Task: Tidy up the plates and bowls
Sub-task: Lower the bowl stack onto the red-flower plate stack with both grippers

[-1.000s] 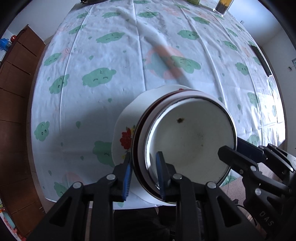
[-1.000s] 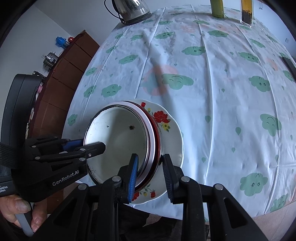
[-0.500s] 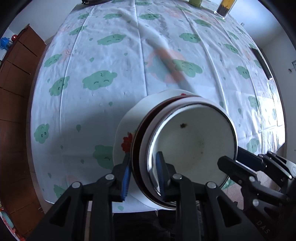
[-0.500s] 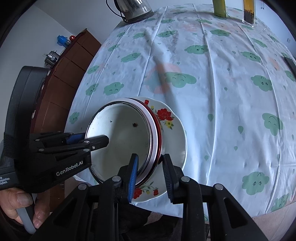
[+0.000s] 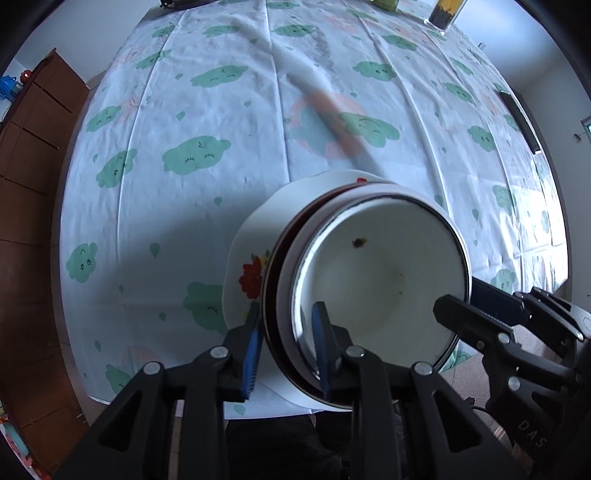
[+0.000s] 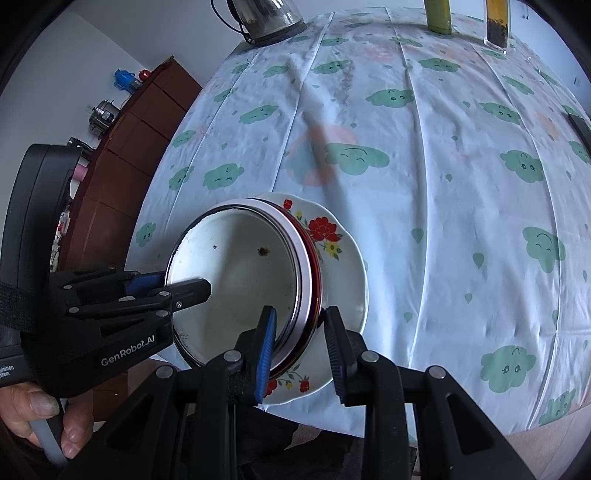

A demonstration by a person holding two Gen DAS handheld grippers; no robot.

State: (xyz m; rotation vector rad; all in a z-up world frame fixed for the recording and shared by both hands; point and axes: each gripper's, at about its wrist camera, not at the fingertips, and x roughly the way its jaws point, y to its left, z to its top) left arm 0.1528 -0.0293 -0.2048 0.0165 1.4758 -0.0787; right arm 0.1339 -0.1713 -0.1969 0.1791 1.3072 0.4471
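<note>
A white enamel bowl (image 5: 384, 273) is nested in a red-rimmed bowl (image 5: 271, 295), and both rest on a white plate with red flowers (image 5: 245, 273). The stack is held tilted above the table's near edge. My left gripper (image 5: 286, 343) is shut on the rims of the two bowls at one side. My right gripper (image 6: 301, 345) is shut on the bowl rims at the other side. In the right wrist view the white bowl (image 6: 236, 273), the red-rimmed bowl (image 6: 316, 273) and the flowered plate (image 6: 343, 254) show, with the left gripper (image 6: 173, 286) at their left.
The table wears a white cloth with green clouds (image 5: 199, 155). A kettle (image 6: 264, 16), a green bottle (image 6: 437, 14) and a glass jar (image 6: 498, 24) stand at its far edge. A brown cabinet (image 6: 133, 147) is on the left. A dark flat object (image 5: 521, 118) lies at the right edge.
The stack and both grippers have lifted slightly and drifted back from the table; the hold on the bowls is unchanged.
</note>
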